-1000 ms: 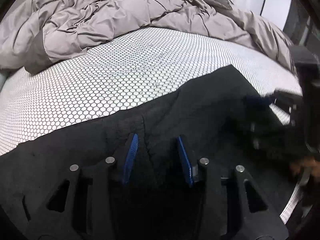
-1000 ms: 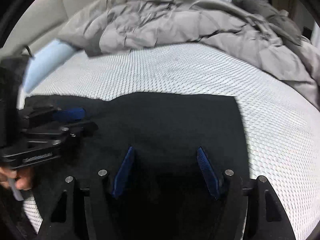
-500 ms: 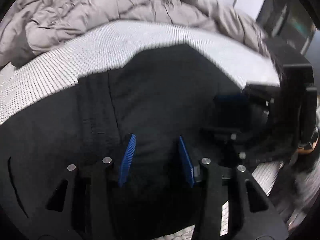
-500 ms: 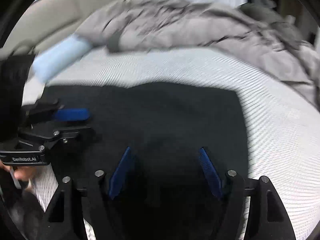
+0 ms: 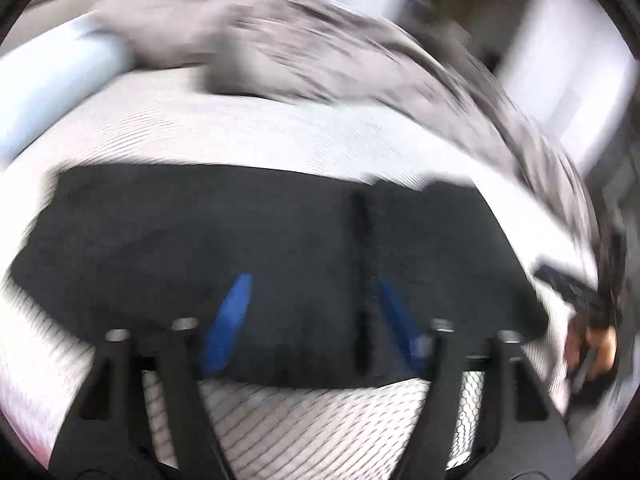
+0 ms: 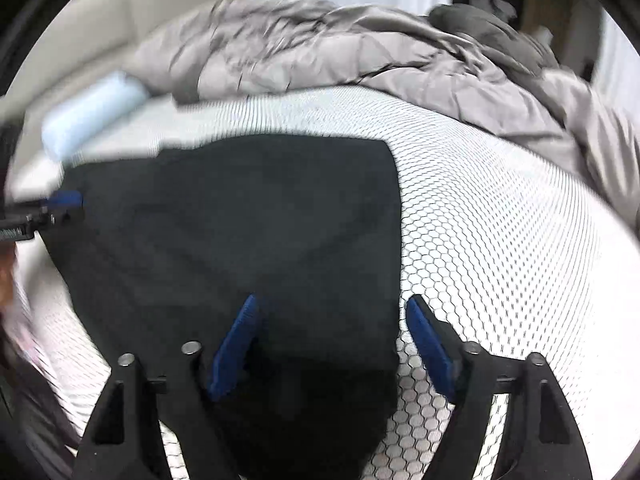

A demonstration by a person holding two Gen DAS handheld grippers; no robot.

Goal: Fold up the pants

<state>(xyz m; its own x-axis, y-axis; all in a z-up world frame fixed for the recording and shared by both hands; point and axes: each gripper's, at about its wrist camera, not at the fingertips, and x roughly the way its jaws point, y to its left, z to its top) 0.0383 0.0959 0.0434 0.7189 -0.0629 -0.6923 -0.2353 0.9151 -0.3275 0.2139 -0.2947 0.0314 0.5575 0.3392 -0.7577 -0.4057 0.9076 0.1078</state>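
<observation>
The black pants (image 5: 200,232) lie flat as a folded rectangle on the white honeycomb-patterned mattress (image 5: 280,136); a seam line crosses them right of centre. My left gripper (image 5: 314,282) hovers over their near edge, jaws opening wide, and the pads press on no cloth. In the right wrist view the pants (image 6: 260,220) fill the centre. My right gripper (image 6: 332,304) straddles their right edge, jaws opening, with no cloth pinched. The left gripper (image 6: 60,200) shows at that view's left edge. The right gripper (image 5: 572,292) and the hand (image 5: 592,348) holding it show at the far right of the left wrist view.
A rumpled grey duvet (image 6: 340,52) is heaped along the far side of the bed. A light blue rolled pillow (image 6: 88,112) lies at the far left by a beige headboard. Bare mattress (image 6: 500,220) stretches to the right of the pants. The left wrist view is blurred.
Both grippers have drawn back from the pants and their jaws have widened. The left gripper swung and rolled, so the folded pants now lie ahead of it.
</observation>
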